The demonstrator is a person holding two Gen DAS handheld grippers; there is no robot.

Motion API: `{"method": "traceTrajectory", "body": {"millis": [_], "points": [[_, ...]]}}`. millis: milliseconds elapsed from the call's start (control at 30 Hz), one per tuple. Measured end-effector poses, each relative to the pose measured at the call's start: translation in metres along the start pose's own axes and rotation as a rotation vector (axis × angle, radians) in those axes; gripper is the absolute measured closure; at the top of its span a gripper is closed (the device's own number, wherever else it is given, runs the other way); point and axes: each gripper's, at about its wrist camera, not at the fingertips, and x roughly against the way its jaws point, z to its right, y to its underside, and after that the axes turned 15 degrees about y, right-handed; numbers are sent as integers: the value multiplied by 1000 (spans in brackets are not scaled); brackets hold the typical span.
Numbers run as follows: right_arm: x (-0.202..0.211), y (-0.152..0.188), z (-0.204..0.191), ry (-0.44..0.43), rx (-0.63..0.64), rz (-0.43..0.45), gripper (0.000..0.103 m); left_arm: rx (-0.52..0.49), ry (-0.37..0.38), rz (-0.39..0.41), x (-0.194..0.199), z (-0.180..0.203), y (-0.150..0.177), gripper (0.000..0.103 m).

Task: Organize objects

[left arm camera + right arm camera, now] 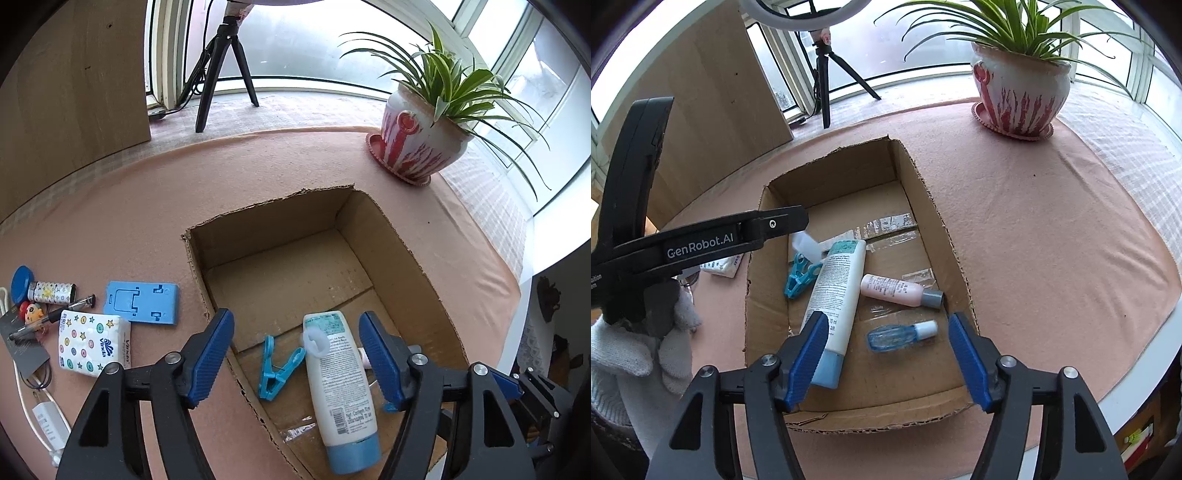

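Observation:
An open cardboard box sits on the pink cloth. Inside lie a white tube with a blue cap, a blue clothespin, a pink bottle and a small blue bottle. A small white blurred thing shows just over the tube's top end. My left gripper hangs open over the box's near left part, nothing between its fingers. My right gripper is open above the box's near end.
Left of the box lie a blue phone stand, a tissue pack, pens, a small patterned can and a white charger. A potted plant stands behind. A gloved hand holds the left gripper's frame.

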Motion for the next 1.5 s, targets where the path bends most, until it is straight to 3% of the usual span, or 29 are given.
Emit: {"method": "traceTrajectory", "body": {"millis": [300, 567, 933, 1200, 1500], "points": [[5, -2, -9, -9, 8, 9, 39, 16, -19, 10, 17, -9, 5, 30], [15, -6, -27, -65, 15, 30, 39, 64, -52, 49, 60, -40, 24, 30], [24, -5, -73, -127, 80, 32, 39, 223, -136, 117, 135, -132, 64, 30], [27, 1, -104, -150, 121, 25, 39, 403, -171, 142, 169, -214, 99, 31], [31, 7, -125, -156, 140, 22, 39, 481, -145, 82, 151, -253, 112, 57]]}}
